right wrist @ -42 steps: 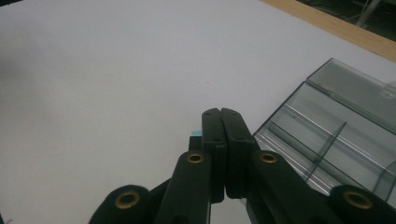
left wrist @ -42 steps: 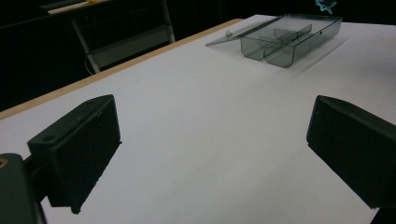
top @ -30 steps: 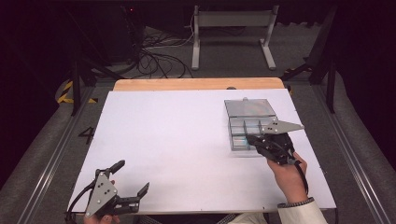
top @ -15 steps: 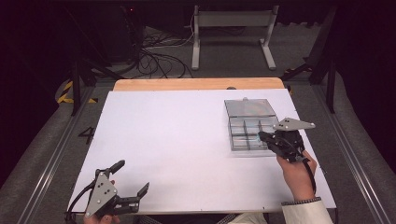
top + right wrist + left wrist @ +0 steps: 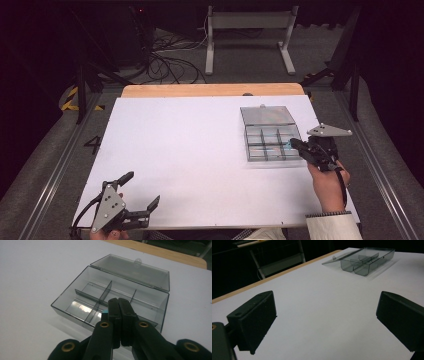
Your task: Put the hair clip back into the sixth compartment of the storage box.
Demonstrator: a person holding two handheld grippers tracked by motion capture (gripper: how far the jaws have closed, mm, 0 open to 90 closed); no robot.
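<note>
Box (image 5: 272, 140): clear grey plastic, divided into compartments, sits on the right half of the white table (image 5: 190, 150), nearer the far edge than the near one. Lid (image 5: 266, 115) open, hinged back flat on the table on the far side, small latch tab at its outer edge. In the right gripper view the box (image 5: 82, 297) shows a long divider with cross walls; compartments look empty apart from reflections on the floor. In the left gripper view the box (image 5: 364, 261) lies well off toward the far right of the table, lid (image 5: 337, 258) laid out beside it.

Right gripper (image 5: 295, 144): held in the person's right hand (image 5: 327, 182) at the right edge of the box, jaws pointing left over the box's near-right corner. In its own view the right gripper (image 5: 118, 301) has both jaws pressed together, no gap visible. A small teal bit (image 5: 105, 312) shows just at the left side of the jaws; cannot tell whether it is pinched between them or merely behind them. The same teal speck (image 5: 288, 144) shows at the jaw tips from above.

Left gripper (image 5: 142, 192): near-left corner of the table, well apart from the box, jaws spread wide, nothing between them. Its own view confirms: left gripper (image 5: 324, 322) with bare table between the two pads.

Beyond the table: wooden strip (image 5: 210, 90) along the far edge, cables (image 5: 170, 55) on the floor.
</note>
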